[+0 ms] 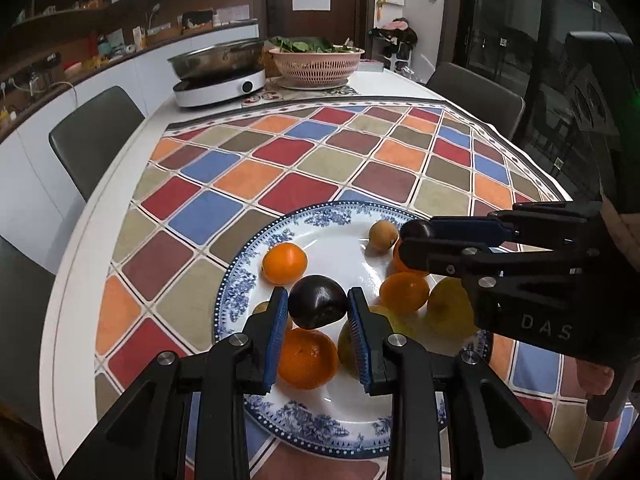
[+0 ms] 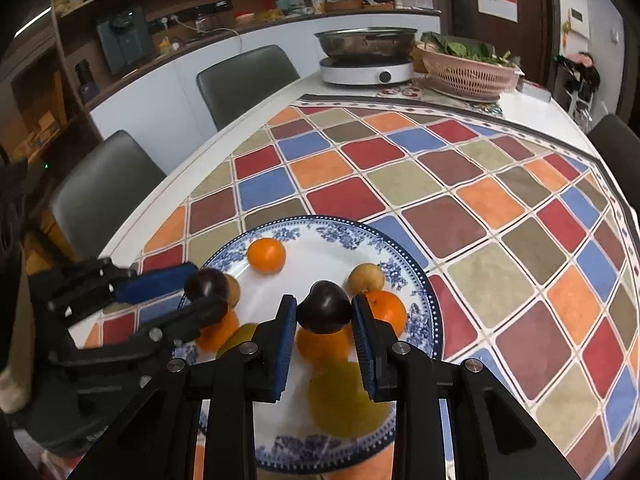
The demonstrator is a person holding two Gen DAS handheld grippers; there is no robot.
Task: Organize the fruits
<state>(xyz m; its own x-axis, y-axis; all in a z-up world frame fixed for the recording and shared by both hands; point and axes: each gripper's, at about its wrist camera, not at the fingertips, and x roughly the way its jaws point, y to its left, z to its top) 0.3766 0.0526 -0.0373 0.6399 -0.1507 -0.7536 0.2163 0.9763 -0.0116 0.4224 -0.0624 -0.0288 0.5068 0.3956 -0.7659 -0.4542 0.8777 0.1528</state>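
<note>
Left gripper (image 1: pixel 317 312) clamps a dark plum (image 1: pixel 317 301) between its pads, above the plate (image 1: pixel 280 416). Right gripper (image 2: pixel 324 316) pinches a second plum (image 2: pixel 325 308), same height.

The plate (image 1: pixel 240 292) is white with a blue floral rim edged in white dots, and on it lie bright orange fruits (image 1: pixel 285 263), yellow-green ones (image 1: pixel 448 308) and a tan-brown one (image 1: pixel 383 233). The cloth (image 1: pixel 280 160) on the white surface (image 1: pixel 68 300) is a diamond check of red, blue, orange, olive and maroon with cream lines and a dark dotted border. Each black gripper, left (image 1: pixel 318 310) and right (image 2: pixel 325 314), has blue ribbed pads (image 1: pixel 276 336) against a glossy dark purple plum (image 1: pixel 318 306); far back sits a pink basket (image 1: pixel 316 65) of green leaves.
</note>
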